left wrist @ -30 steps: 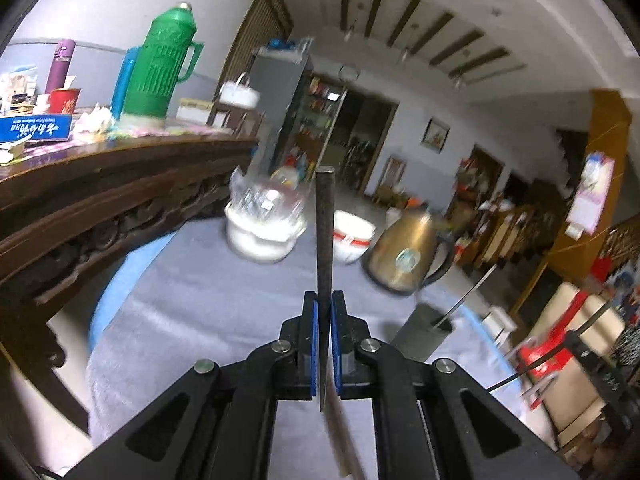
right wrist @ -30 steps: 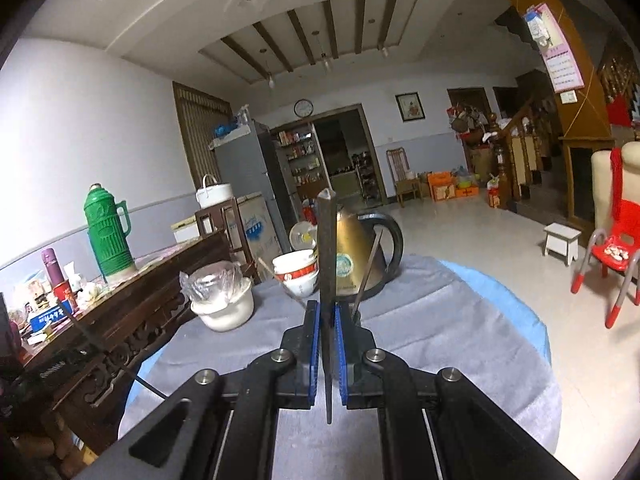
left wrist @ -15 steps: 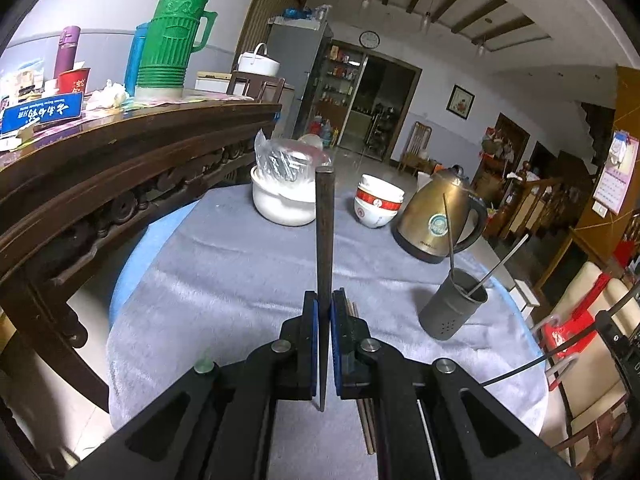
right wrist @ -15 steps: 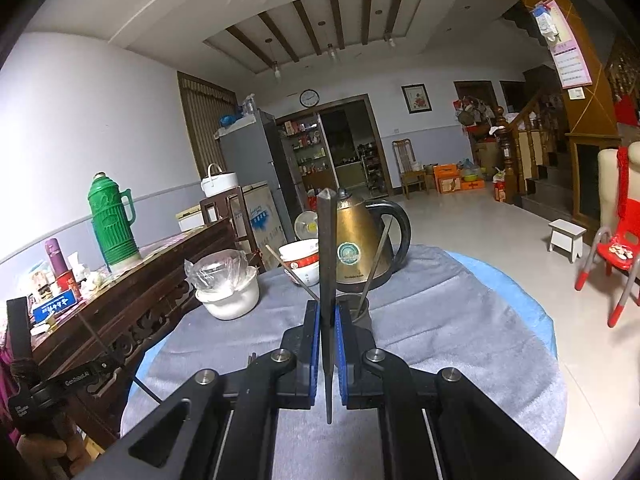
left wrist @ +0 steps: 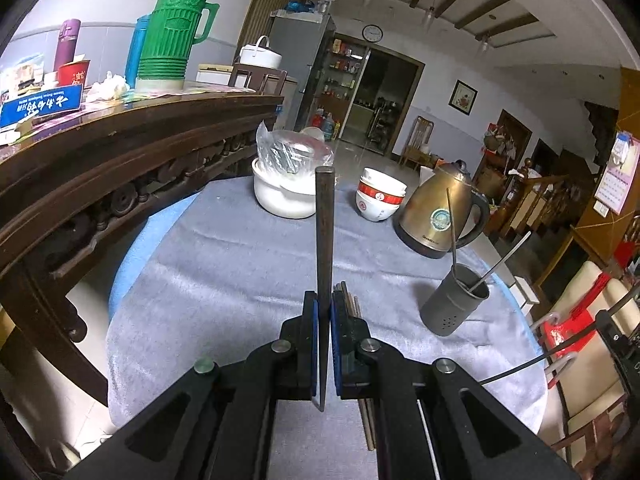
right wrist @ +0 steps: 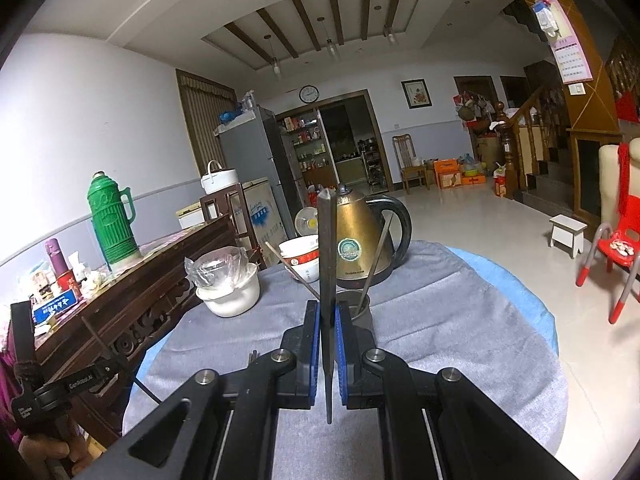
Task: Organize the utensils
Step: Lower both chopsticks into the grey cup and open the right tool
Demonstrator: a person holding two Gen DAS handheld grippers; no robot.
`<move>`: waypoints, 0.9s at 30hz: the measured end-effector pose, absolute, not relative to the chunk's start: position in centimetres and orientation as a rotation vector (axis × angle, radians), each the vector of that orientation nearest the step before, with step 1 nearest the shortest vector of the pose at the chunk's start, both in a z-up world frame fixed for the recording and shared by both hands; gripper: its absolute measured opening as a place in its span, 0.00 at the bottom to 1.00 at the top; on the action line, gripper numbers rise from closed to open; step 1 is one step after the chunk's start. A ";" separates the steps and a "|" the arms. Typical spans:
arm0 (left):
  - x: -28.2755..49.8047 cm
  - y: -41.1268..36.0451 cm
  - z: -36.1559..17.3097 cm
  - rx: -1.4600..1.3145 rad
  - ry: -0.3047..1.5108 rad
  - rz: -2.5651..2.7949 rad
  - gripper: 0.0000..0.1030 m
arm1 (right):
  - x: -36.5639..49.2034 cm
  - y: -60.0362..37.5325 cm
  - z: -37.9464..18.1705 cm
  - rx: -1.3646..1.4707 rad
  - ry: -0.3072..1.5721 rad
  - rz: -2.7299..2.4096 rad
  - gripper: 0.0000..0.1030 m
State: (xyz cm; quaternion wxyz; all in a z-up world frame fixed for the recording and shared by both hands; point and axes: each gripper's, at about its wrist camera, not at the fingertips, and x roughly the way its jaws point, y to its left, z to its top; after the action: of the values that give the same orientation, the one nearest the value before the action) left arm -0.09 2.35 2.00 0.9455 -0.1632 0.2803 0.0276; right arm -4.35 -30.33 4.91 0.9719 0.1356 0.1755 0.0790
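Pinching a dark chopstick (left wrist: 324, 240) between its blue pads, the left hand-held gripper (left wrist: 324, 344) holds it upright through the frame's centre, long axis running straight up from the jaws, blunt end at the top. Just right of those jaws, a bundle of chopsticks (left wrist: 352, 308) lies on the grey-clothed counter (left wrist: 224, 264), pointing away along the same line. At centre right stands the grey utensil holder (left wrist: 456, 300) with two thin metal sticks leaning out of it. Behind it sits a brass kettle (left wrist: 436, 212); left of that are stacked red-and-white bowls (left wrist: 380, 200) and a white pot (left wrist: 284, 196) covered in plastic.

Seen from the right wrist, the right hand-held gripper (right wrist: 328, 344) is clenched on a second dark chopstick (right wrist: 327, 264), likewise vertical at the frame's centre. That stick and the jaws partly hide the holder (right wrist: 362, 312) directly beyond them. The kettle (right wrist: 360, 240) stands behind, and a green thermos (right wrist: 112, 220) sits at centre left.
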 end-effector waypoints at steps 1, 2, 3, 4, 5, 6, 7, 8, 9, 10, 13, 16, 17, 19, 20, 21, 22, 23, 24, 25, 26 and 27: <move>-0.1 2.4 2.1 -0.340 0.566 0.051 0.06 | -4.3 -30.4 4.9 0.280 0.354 0.160 0.08; -0.1 2.4 2.2 -0.345 0.564 0.045 0.06 | -4.3 -30.5 5.0 0.283 0.349 0.158 0.08; 0.0 2.4 2.4 -0.353 0.562 0.035 0.06 | -4.3 -30.7 5.2 0.285 0.344 0.155 0.08; 0.2 2.3 2.8 -0.357 0.557 0.027 0.06 | -4.2 -30.8 5.5 0.287 0.338 0.154 0.08; 0.4 2.2 3.1 -0.358 0.551 0.021 0.06 | -4.0 -31.0 5.7 0.292 0.332 0.154 0.08; 0.7 2.0 3.6 -0.362 0.542 0.010 0.06 | -3.8 -31.2 6.1 0.296 0.322 0.152 0.08; 1.1 1.7 4.2 -0.367 0.530 -0.007 0.06 | -3.5 -31.4 6.6 0.298 0.311 0.151 0.08; 1.5 1.4 4.9 -0.368 0.520 -0.021 0.06 | -3.2 -31.6 7.0 0.300 0.304 0.151 0.08; 1.9 1.0 5.6 -0.370 0.507 -0.036 0.06 | -2.7 -31.8 7.7 0.304 0.290 0.154 0.08; 2.3 0.7 6.2 -0.375 0.498 -0.049 0.06 | -2.3 -32.0 8.3 0.304 0.276 0.155 0.08; 3.8 -0.6 8.9 -0.393 0.441 -0.099 0.06 | -0.9 -32.3 10.1 0.293 0.230 0.151 0.08; 5.6 -2.4 11.2 -0.396 0.396 -0.149 0.06 | 1.0 -32.4 11.7 0.294 0.207 0.159 0.08; 6.2 -3.0 11.7 -0.396 0.388 -0.163 0.06 | 1.9 -32.3 12.1 0.288 0.202 0.158 0.08; 7.6 -4.4 12.5 -0.398 0.372 -0.198 0.06 | 3.4 -32.1 12.3 0.279 0.208 0.155 0.08; 8.2 -5.0 12.7 -0.398 0.367 -0.205 0.06 | 4.0 -31.9 12.2 0.275 0.215 0.151 0.08; 8.9 -5.6 12.9 -0.399 0.361 -0.211 0.06 | 4.8 -31.8 11.9 0.271 0.227 0.148 0.08; 9.6 -6.1 12.9 -0.401 0.358 -0.220 0.06 | 5.6 -31.8 11.7 0.272 0.240 0.147 0.08; 10.3 -6.6 12.9 -0.400 0.357 -0.225 0.06 | 6.3 -31.8 11.4 0.274 0.252 0.144 0.08; 10.9 -7.1 12.8 -0.396 0.360 -0.226 0.06 | 6.9 -31.9 11.0 0.273 0.265 0.141 0.08; 11.6 -7.6 12.6 -0.389 0.366 -0.225 0.06 | 7.4 -31.9 10.8 0.271 0.278 0.141 0.08; 12.4 -8.1 12.3 -0.385 0.375 -0.228 0.06 | 8.1 -32.0 10.3 0.269 0.293 0.138 0.08; 13.1 -8.4 12.1 -0.382 0.383 -0.231 0.06 | 8.7 -32.2 10.0 0.269 0.308 0.137 0.08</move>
State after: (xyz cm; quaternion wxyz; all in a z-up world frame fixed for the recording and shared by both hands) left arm 13.07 -8.45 12.07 0.9570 -0.1885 0.1890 -0.1137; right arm 8.67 -32.21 9.96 0.9769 0.1333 0.1526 0.0678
